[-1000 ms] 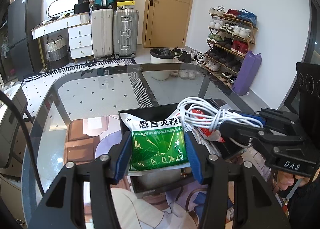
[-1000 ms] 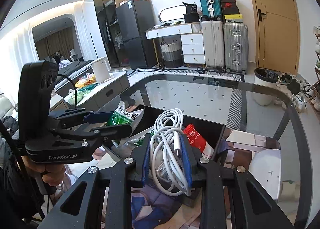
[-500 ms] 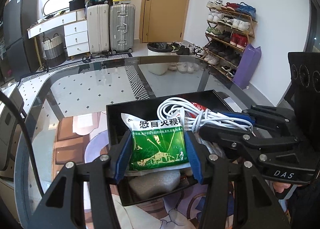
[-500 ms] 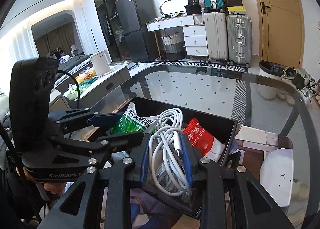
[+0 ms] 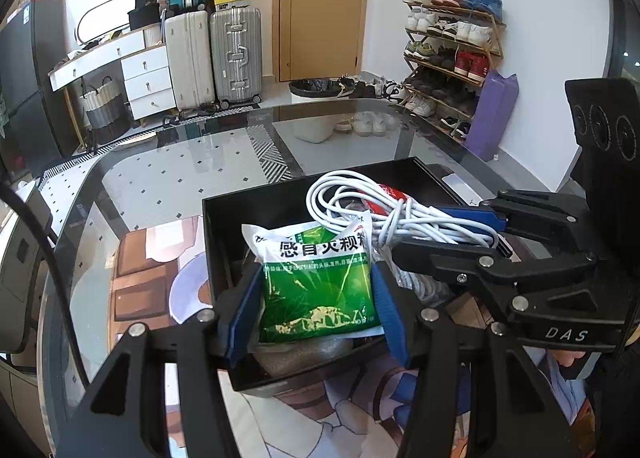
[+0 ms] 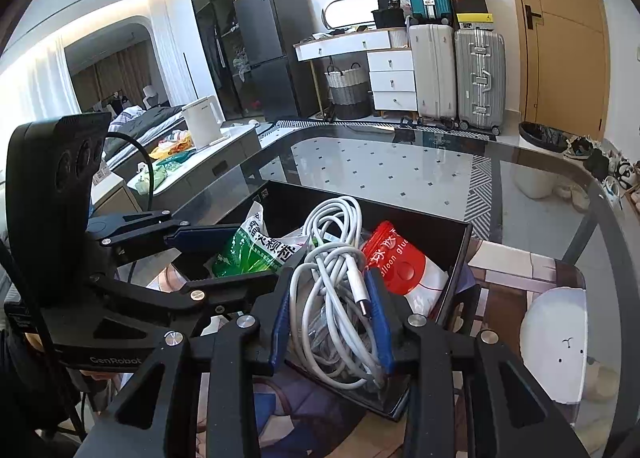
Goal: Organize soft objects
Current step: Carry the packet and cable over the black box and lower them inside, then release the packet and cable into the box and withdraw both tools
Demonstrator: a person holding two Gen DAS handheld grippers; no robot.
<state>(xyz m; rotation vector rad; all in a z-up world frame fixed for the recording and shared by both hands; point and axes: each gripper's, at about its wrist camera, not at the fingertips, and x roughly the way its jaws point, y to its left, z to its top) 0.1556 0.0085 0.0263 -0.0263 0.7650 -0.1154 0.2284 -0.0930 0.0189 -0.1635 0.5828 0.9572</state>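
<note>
In your left wrist view, the left tool [image 5: 316,310] sits at the lower centre of the frame, its blue pads clamped on the two sides of the green packet [image 5: 316,286]. The packet hangs over the near half of the black tray [image 5: 224,226], which stands on the glass table [image 5: 168,178]. To the right, the right tool [image 5: 486,232] reaches in from the right edge with the white cable bundle [image 5: 360,202] between its fingers.

In your right wrist view, the left tool [image 6: 224,254] enters from the left edge with the packet [image 6: 252,250]. At the centre, the right tool [image 6: 332,322] has its jaws opening around the cable [image 6: 332,258], which lies in the tray [image 6: 460,258]. Just right of the cable lies a red pouch [image 6: 396,262].
</note>
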